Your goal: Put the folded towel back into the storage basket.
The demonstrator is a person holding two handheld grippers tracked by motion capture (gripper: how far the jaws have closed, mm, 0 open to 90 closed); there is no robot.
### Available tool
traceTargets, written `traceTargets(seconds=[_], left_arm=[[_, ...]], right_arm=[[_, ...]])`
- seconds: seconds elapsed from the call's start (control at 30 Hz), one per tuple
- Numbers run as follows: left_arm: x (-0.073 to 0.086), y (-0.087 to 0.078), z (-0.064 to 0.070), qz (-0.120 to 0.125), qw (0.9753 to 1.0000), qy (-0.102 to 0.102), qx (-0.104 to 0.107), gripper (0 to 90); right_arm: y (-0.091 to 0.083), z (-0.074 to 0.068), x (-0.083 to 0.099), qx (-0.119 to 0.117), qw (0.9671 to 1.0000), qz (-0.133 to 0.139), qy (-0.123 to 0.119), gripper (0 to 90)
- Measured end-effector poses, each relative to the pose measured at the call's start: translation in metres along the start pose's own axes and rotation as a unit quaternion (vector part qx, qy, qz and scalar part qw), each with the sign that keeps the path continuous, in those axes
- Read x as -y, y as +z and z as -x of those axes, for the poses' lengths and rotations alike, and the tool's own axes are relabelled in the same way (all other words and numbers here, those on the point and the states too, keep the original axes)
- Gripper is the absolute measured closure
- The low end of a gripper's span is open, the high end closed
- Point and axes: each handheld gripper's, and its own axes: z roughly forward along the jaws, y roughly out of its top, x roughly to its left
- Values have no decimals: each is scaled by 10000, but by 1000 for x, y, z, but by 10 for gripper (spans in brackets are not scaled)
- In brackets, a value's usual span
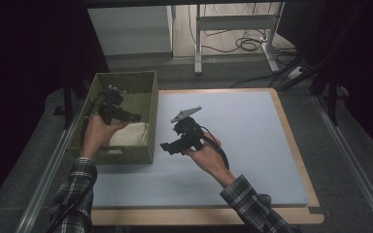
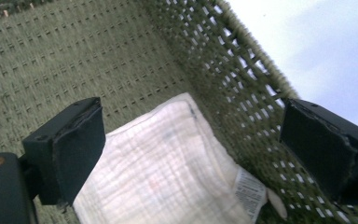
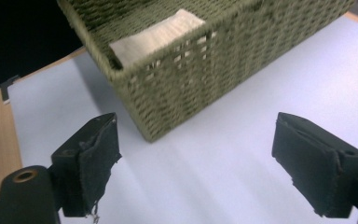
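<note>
Both of your tongs stand wide apart with nothing between them. Your left gripper [image 1: 135, 117] hangs over the woven basket [image 1: 151, 97], its jaws aimed down at the folded white cloth [image 2: 168, 168] lying on the basket floor against one wall. Your right gripper [image 1: 167, 148] hovers above the pale blue mat [image 1: 252, 136], just beside the basket's outer wall.

My left hand [image 1: 93, 132] holds the left gripper [image 1: 134, 117] raised, jaws spread wide and pointing right. My right hand [image 1: 205, 151] grips the right gripper [image 1: 165, 147] lower down, jaws parted and aimed left, its grey plate on top. Both my plaid sleeves reach in from below.
</note>
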Motion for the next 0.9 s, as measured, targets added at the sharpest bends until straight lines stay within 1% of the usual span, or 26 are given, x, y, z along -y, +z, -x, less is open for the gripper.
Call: traceTargets(seconds=[0.03,0.07,0.1,0.2,0.27,0.3,0.33,0.4,0.47,0.5,0.53,0.57,0.6,0.7,0.73,0.77,0.87,0.9], left_arm=[[-1,-1,3,27,10000,-12,26,59],[-1,-1,3,27,10000,-12,26,54],[-2,-1,6,45,10000,25,73,48],[-4,-2,10,77,9999,42,79,43],[-6,-2,15,111,9998,94,106,40],[-9,-2,20,152,9997,121,125,38],[-9,-2,20,152,9997,121,125,37],[-11,-1,26,187,9996,150,166,34],[-13,0,31,182,9994,225,212,31],[-14,1,35,180,9992,280,228,26],[-14,2,37,187,9991,289,230,26],[-15,3,43,226,9988,330,285,26],[-15,3,43,226,9988,330,285,24],[-17,6,51,253,9983,400,326,24],[-18,6,54,253,9982,437,332,24],[-19,8,59,264,9977,508,359,22],[-19,9,65,286,9974,560,364,22],[-20,10,71,291,9969,624,383,22]], right_arm=[[-1,2,6,-21,10000,-54,20,126],[-1,2,6,-21,10000,-54,20,126],[-2,3,12,-13,10000,-96,-5,119],[-5,5,20,6,9999,-149,-56,110],[-5,5,22,13,9999,-140,-83,108],[-8,6,26,22,9998,-160,-120,106],[-8,6,26,22,9998,-160,-120,106],[-13,6,32,40,9997,-155,-173,102],[-14,6,34,52,9997,-157,-186,101],[-18,7,39,88,9996,-155,-203,99],[-18,7,39,88,9996,-155,-203,99],[-20,8,43,87,9996,-167,-232,95],[-20,8,43,87,9996,-167,-232,95],[-25,10,51,131,9994,-185,-262,93],[-26,11,53,142,9994,-189,-270,92],[-30,13,57,165,9993,-188,-267,92],[-34,15,61,167,9993,-186,-263,92],[-38,17,66,191,9994,-167,-249,90]])
